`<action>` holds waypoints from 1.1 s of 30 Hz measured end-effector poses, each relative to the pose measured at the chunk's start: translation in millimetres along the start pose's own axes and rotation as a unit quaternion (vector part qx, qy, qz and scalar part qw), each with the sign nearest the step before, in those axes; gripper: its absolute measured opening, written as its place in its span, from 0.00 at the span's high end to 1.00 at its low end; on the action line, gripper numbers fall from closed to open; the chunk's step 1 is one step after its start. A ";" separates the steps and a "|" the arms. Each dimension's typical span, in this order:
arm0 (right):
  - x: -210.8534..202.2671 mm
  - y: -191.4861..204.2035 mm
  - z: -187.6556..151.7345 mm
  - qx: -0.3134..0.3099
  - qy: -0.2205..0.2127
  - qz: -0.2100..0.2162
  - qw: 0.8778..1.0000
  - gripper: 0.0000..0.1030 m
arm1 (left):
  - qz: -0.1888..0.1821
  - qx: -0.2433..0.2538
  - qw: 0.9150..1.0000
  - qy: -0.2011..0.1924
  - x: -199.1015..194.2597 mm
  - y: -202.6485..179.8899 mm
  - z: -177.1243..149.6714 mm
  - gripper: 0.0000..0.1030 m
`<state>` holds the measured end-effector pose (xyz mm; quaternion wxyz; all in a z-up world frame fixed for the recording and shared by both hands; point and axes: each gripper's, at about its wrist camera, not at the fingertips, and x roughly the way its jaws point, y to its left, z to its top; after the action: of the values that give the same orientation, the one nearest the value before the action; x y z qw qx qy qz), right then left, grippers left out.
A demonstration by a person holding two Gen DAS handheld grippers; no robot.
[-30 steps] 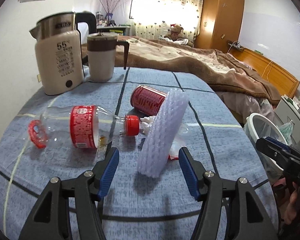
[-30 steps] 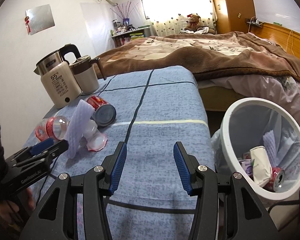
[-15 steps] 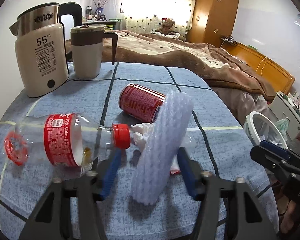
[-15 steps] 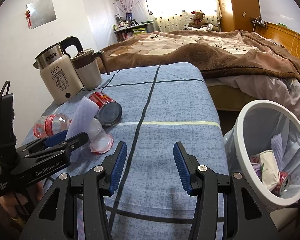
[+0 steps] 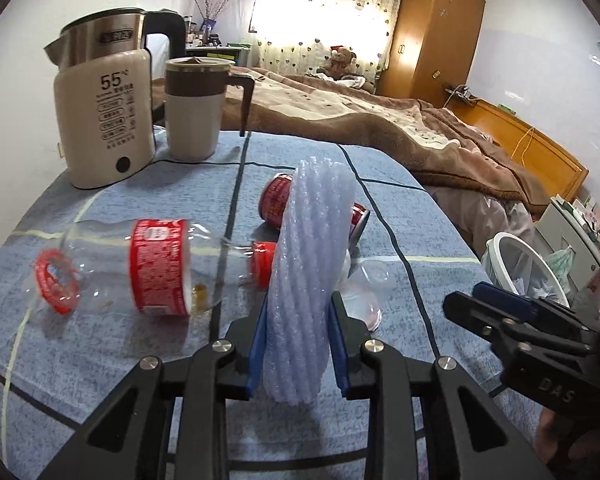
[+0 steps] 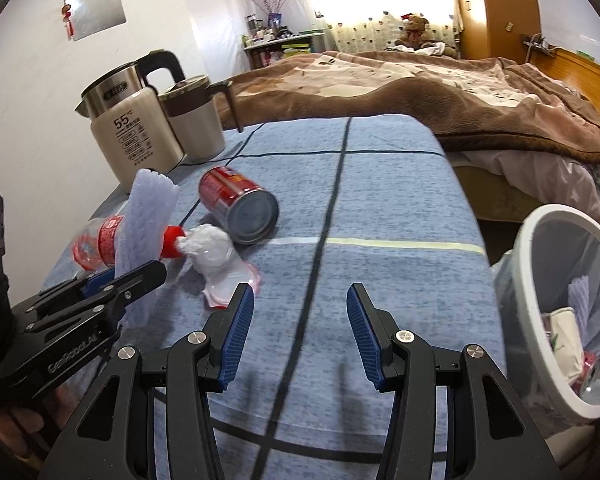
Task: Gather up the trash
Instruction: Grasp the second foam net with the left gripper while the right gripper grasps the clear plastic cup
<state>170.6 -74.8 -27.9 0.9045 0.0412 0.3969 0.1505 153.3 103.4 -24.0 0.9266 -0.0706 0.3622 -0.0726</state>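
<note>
Foam grasp closing.
Your left gripper (image 5: 298, 354) fingers, spread a second ago, now close, pinching the foam sleeve (image 5: 310, 276); right gripper (image 6: 300, 334) spread, empty; bin (image 6: 540, 240) next.

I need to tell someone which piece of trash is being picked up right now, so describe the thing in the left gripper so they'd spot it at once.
On the blue checked table, in front of the cream kettle, litter lies in a cluster. The foam net sleeve stands on edge between the closing jaws of the left gripper, beside the clear bottle and the red can. It alone is pale lilac, ribbed and soft.
</note>
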 end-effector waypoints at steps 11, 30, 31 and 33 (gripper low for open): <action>27.7 34.6 5.0 -0.047 0.020 0.026 0.998 0.52 | 0.012 -0.025 1.000 -0.010 -13.5 20.8 -4.7 0.71; 58.8 44.3 13.1 -0.038 0.033 0.018 0.999 0.69 | 0.018 -0.037 0.999 -0.013 -17.3 31.0 -7.6 0.71; 58.9 44.4 12.9 -0.038 0.033 0.019 0.999 0.69 | 0.018 -0.036 0.999 -0.012 -17.1 30.9 -7.6 0.71; 57.2 43.7 12.2 -0.037 0.029 0.018 0.999 0.69 | 0.018 -0.035 0.999 -0.013 -17.2 29.8 -7.8 0.71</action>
<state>205.7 -15.3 -51.5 0.8905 0.0110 0.4166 0.1827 138.0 135.2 -23.8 0.9293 -0.0971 0.3538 -0.0420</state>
